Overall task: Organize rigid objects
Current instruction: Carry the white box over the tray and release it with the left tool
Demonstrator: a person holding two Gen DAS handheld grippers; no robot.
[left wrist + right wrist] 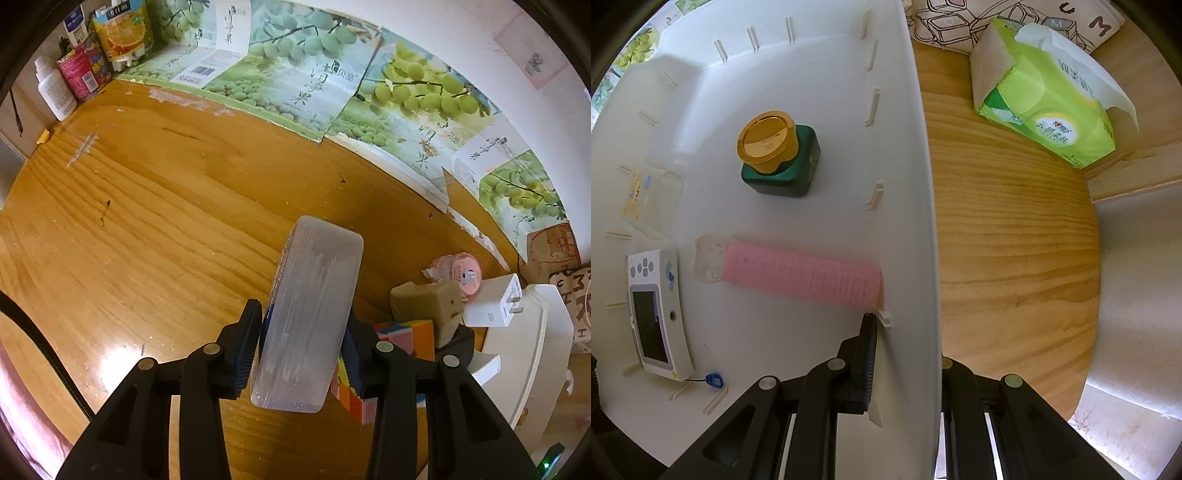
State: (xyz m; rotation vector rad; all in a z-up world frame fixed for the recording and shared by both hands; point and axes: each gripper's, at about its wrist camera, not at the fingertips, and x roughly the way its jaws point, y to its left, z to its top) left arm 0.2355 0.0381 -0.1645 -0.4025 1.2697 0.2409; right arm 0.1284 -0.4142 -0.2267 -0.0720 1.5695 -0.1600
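My left gripper (303,347) is shut on a translucent plastic box (310,310) and holds it above the wooden table. To its right lie a colourful cube (410,332), a beige block (428,302), a white charger plug (495,306) and a pink round case (461,273). My right gripper (905,354) is shut on the wall of the white bin (916,184). Inside the bin lie a green bottle with a gold cap (775,155), a pink hair roller (798,273), a white handheld device (653,314) and a clear small case (650,199).
The white bin also shows at the right of the left wrist view (528,354). Bottles and a juice carton (122,29) stand at the far left corner. Cardboard printed with green fruit (314,85) lines the back wall. A green tissue pack (1045,99) lies on the table beyond the bin.
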